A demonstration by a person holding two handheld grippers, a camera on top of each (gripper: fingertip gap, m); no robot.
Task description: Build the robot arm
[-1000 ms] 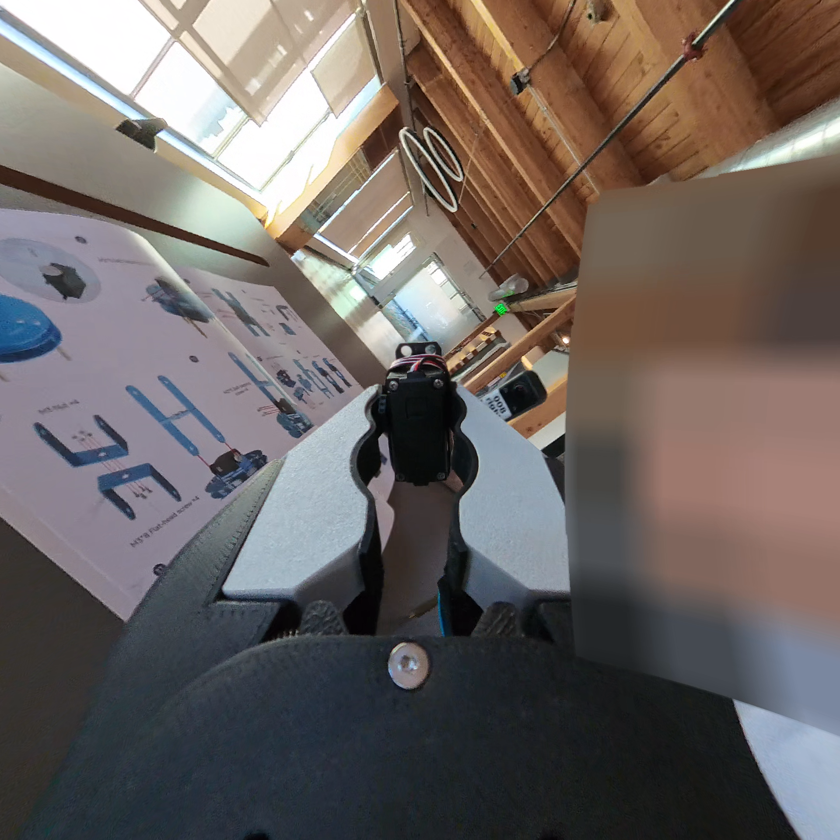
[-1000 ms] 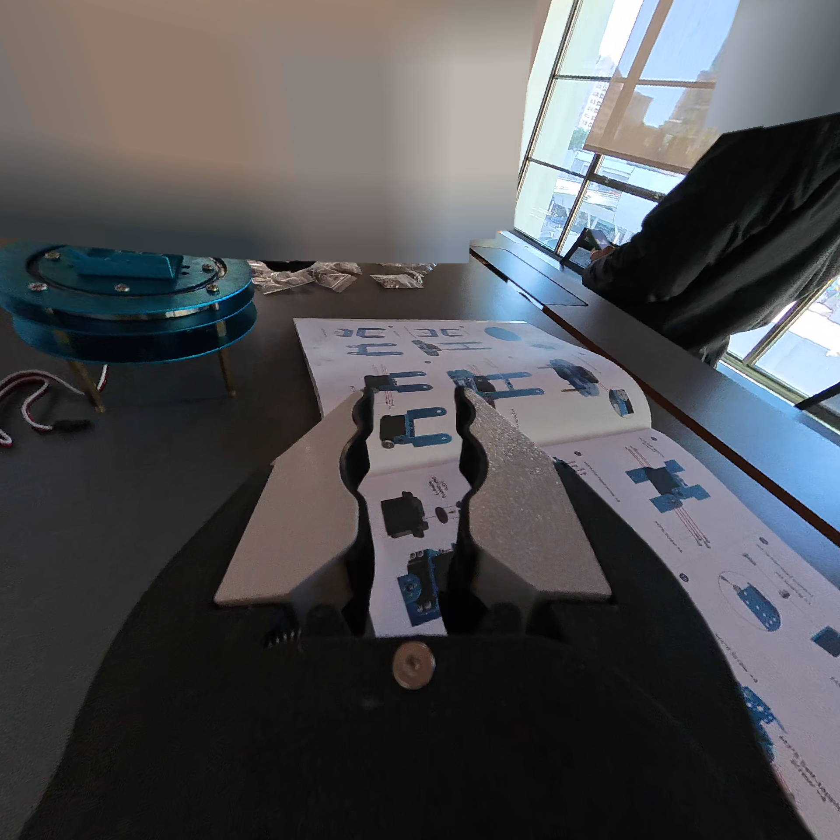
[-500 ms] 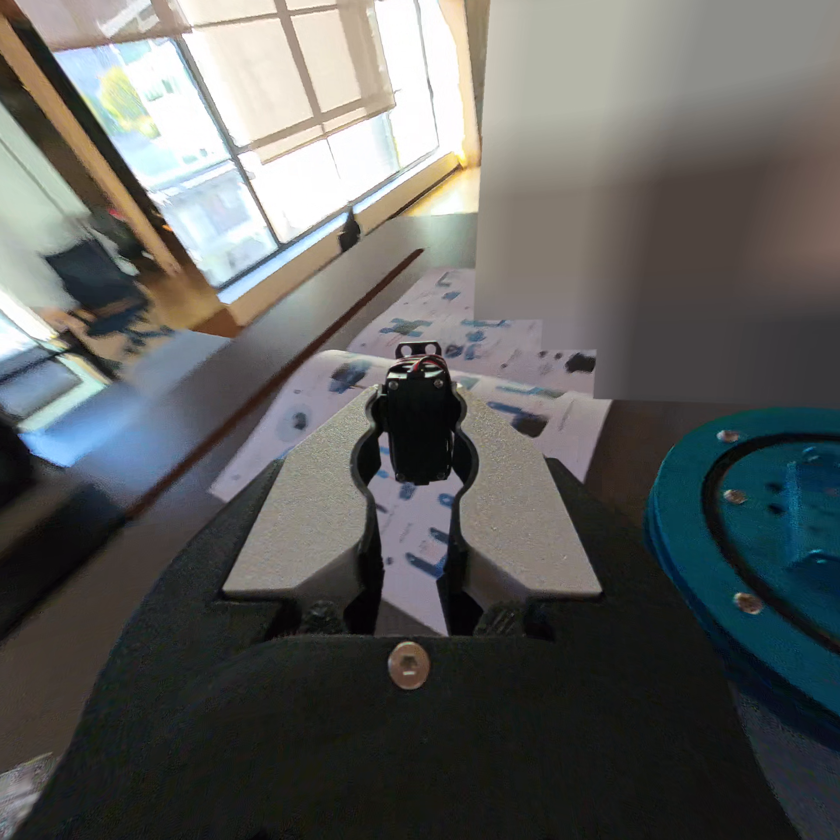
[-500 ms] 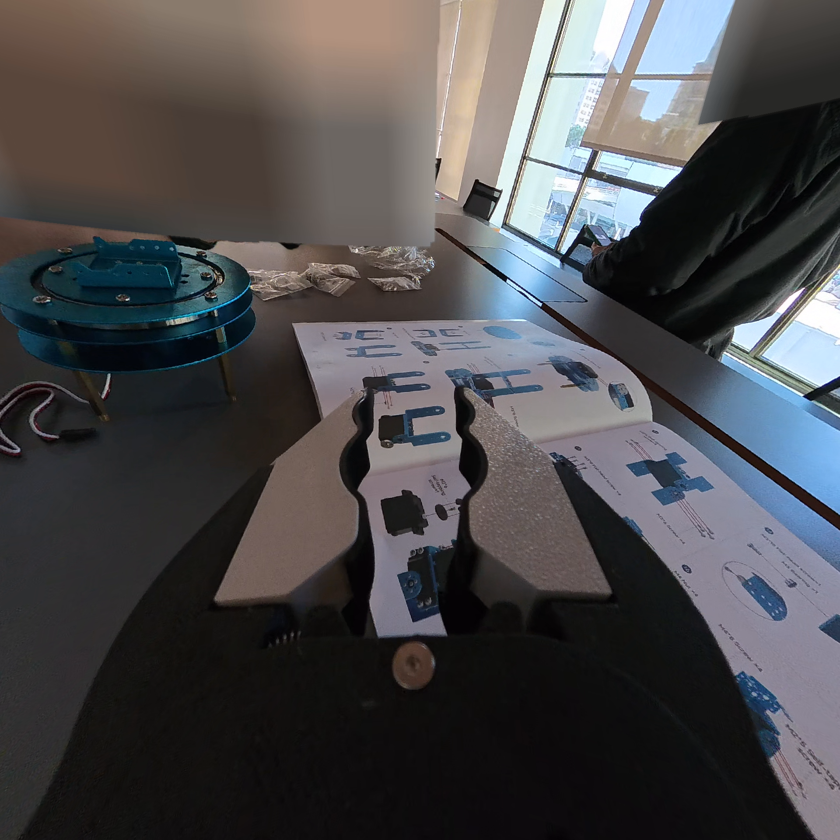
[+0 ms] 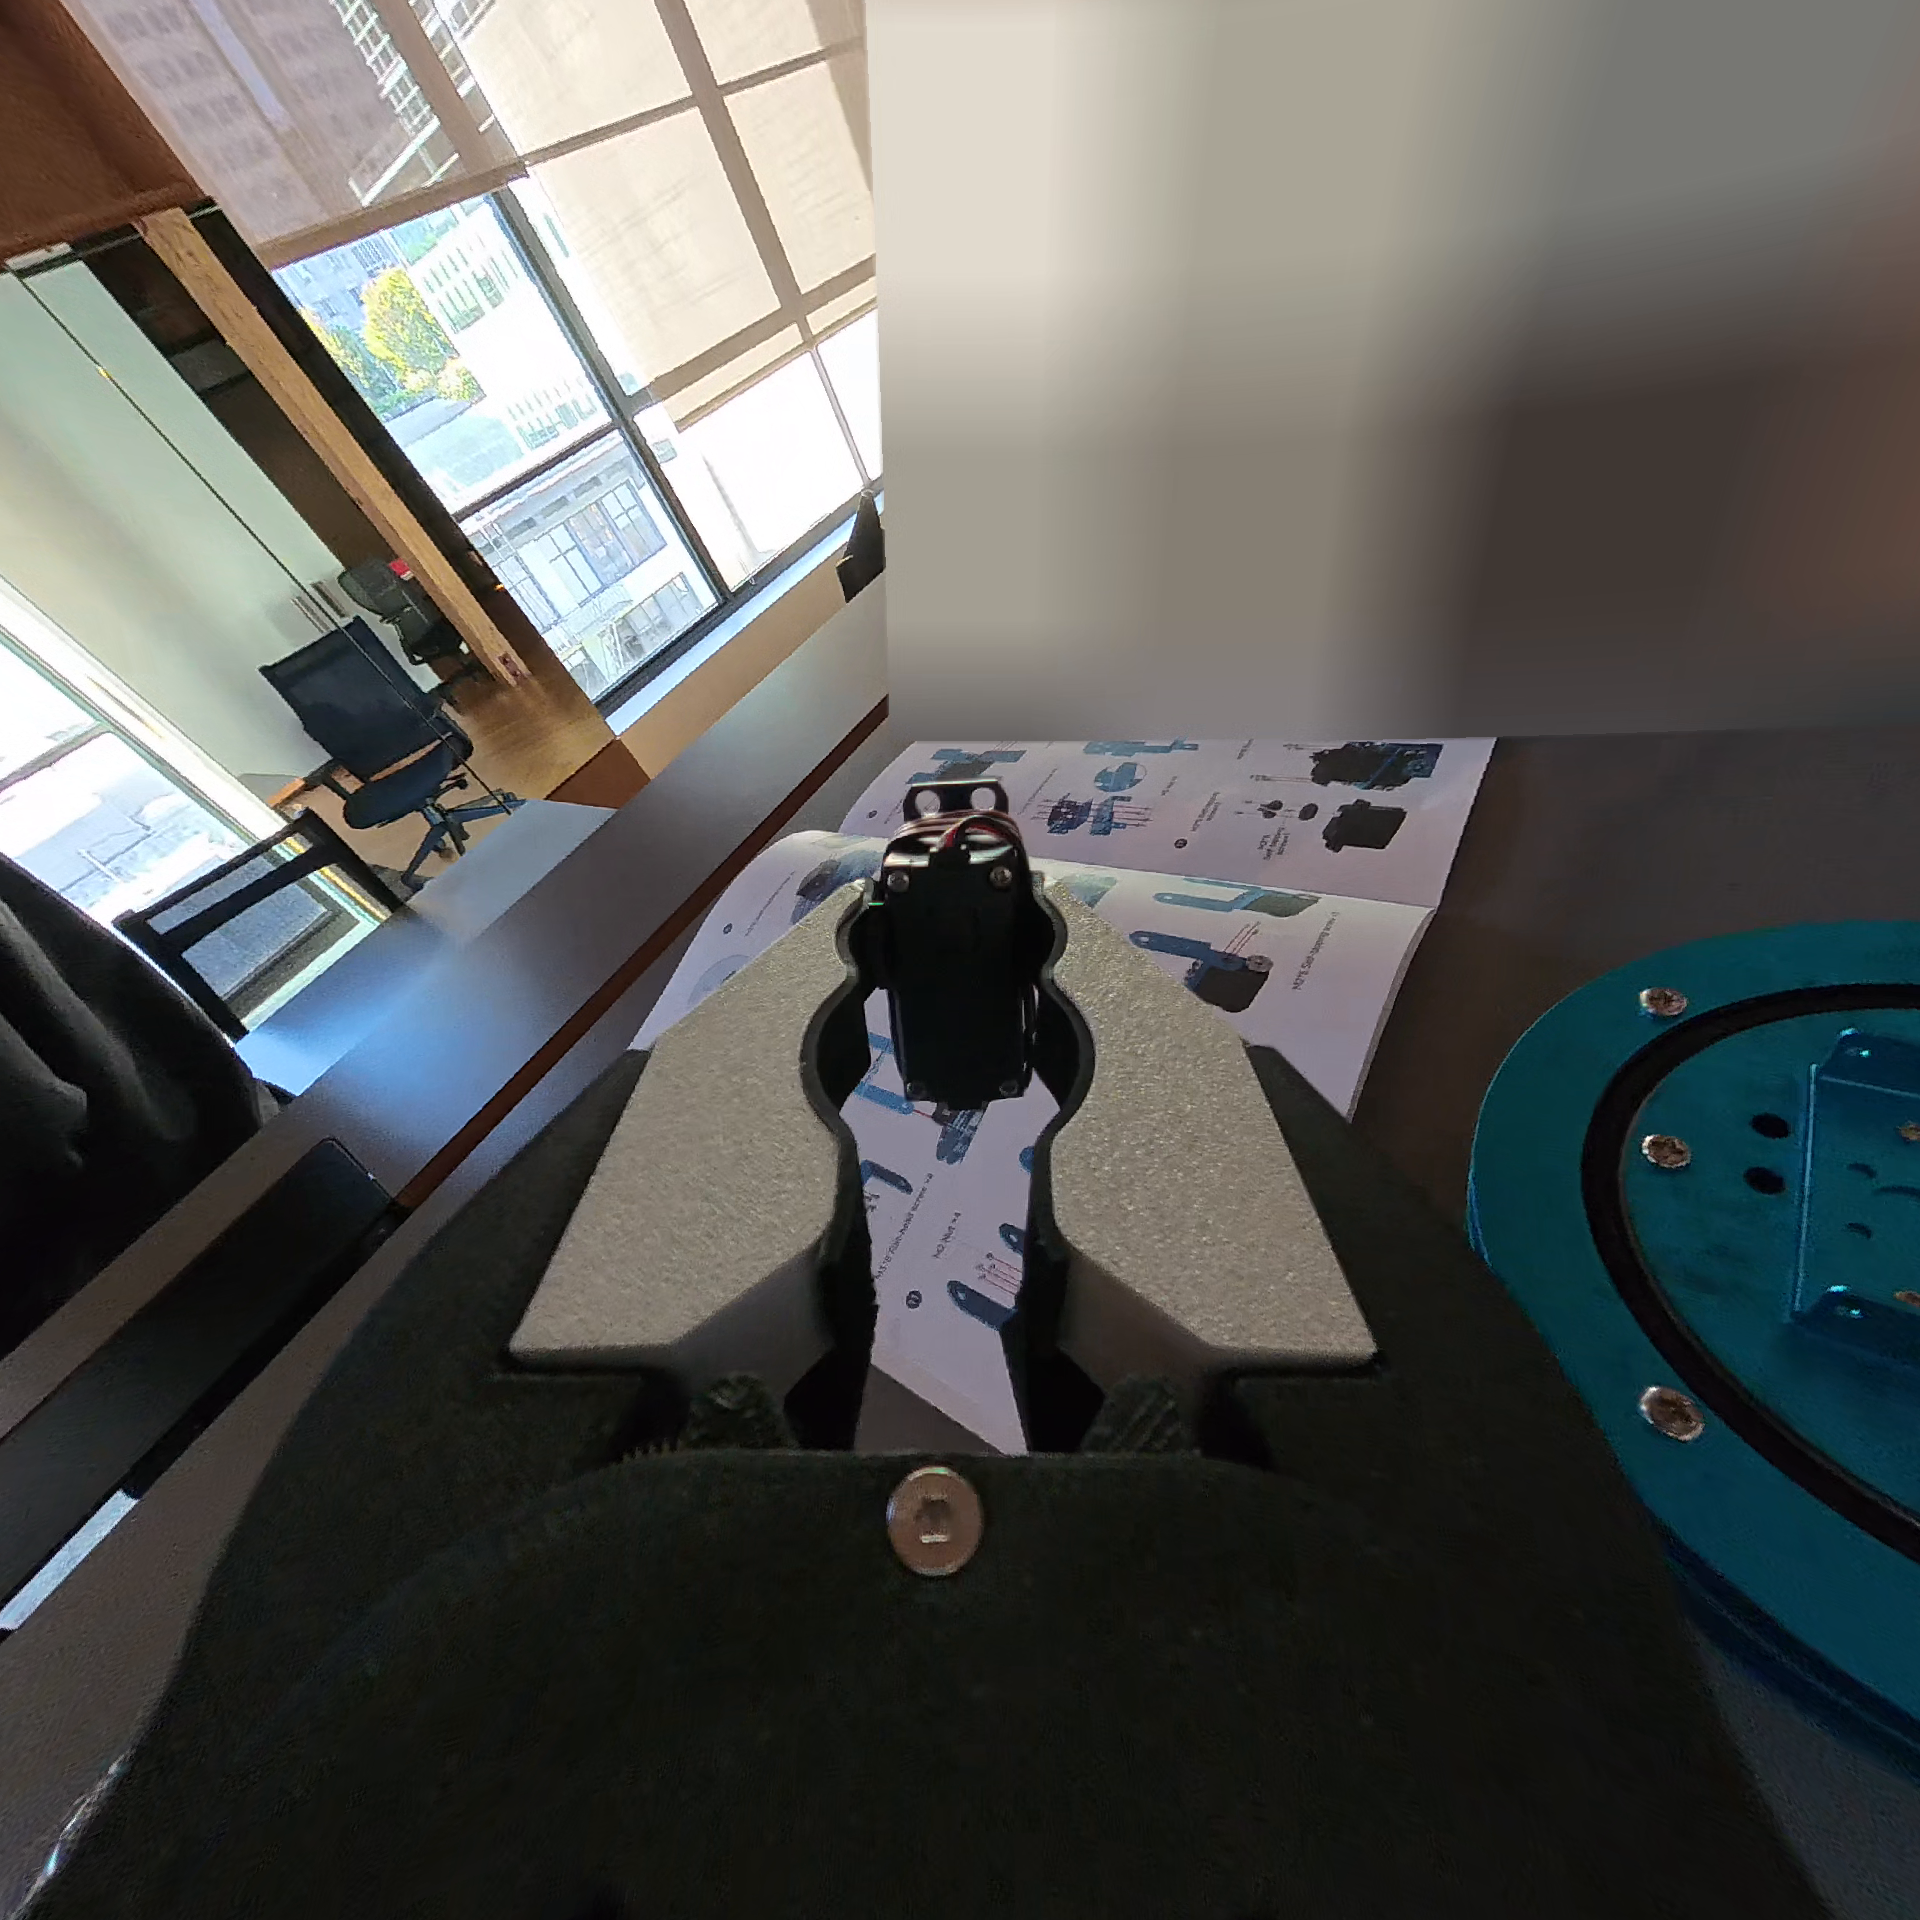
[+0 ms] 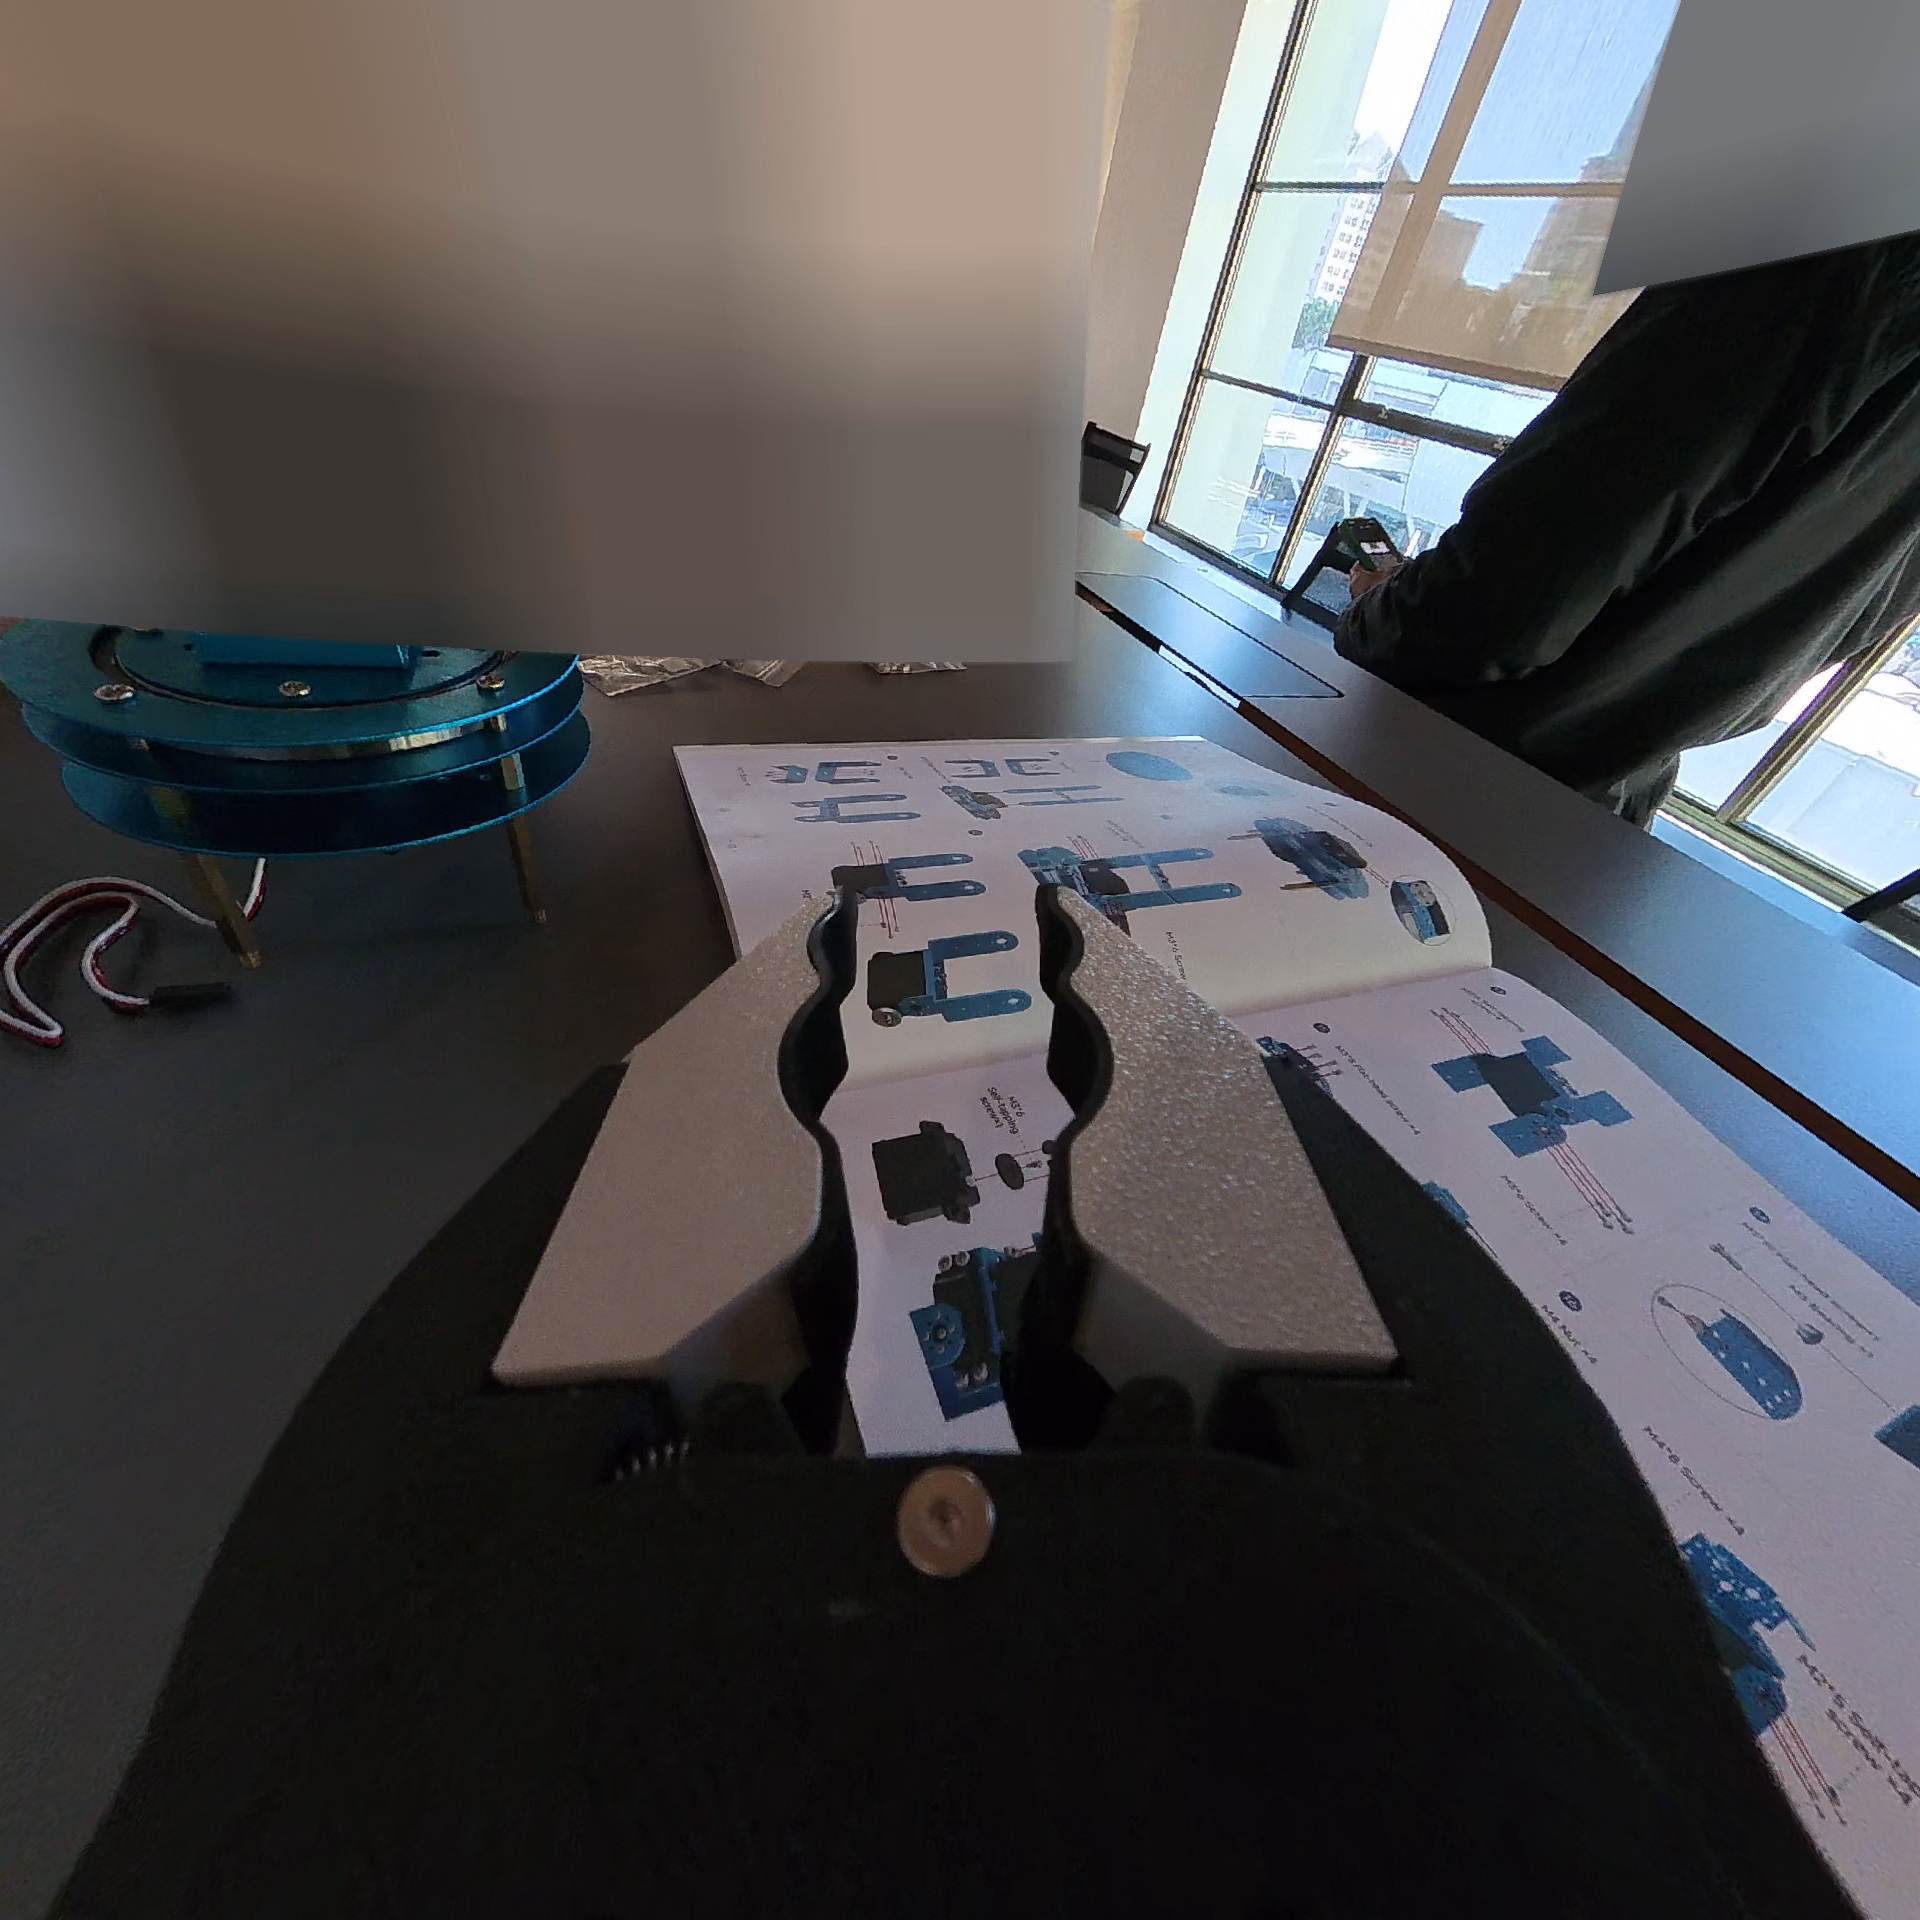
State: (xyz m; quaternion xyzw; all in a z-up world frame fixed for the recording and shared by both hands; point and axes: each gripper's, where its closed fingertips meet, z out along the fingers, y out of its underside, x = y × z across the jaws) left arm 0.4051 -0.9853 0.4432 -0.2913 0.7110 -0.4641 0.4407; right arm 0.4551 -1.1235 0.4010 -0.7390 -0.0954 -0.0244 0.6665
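My left gripper (image 5: 951, 914) is shut on a small black servo motor (image 5: 956, 987) with red and white wires at its top, held above the open instruction booklet (image 5: 1288, 842). A round blue metal base (image 5: 1558, 1195) with a blue bracket (image 5: 1860, 1195) on top sits close to its right. My right gripper (image 6: 945, 914) is open and empty, low over the same booklet (image 6: 1143, 831). In the right wrist view the blue base (image 6: 291, 748) stands on brass legs at the left, with a red and white cable (image 6: 62, 956) beside it.
The dark table (image 6: 312, 1091) carries clear plastic bags (image 6: 634, 675) at the far side. A person in a dark jacket (image 6: 1683, 520) stands at the right by the windows. An office chair (image 5: 374, 727) and a second dark table (image 5: 520, 935) lie to the left. Across from one pair of fingers to the other is roughly 15 centimeters.
My left gripper has swung down from facing the ceiling to facing the table, still holding the servo, and now sits beside the blue base. My right gripper has dipped slightly lower.
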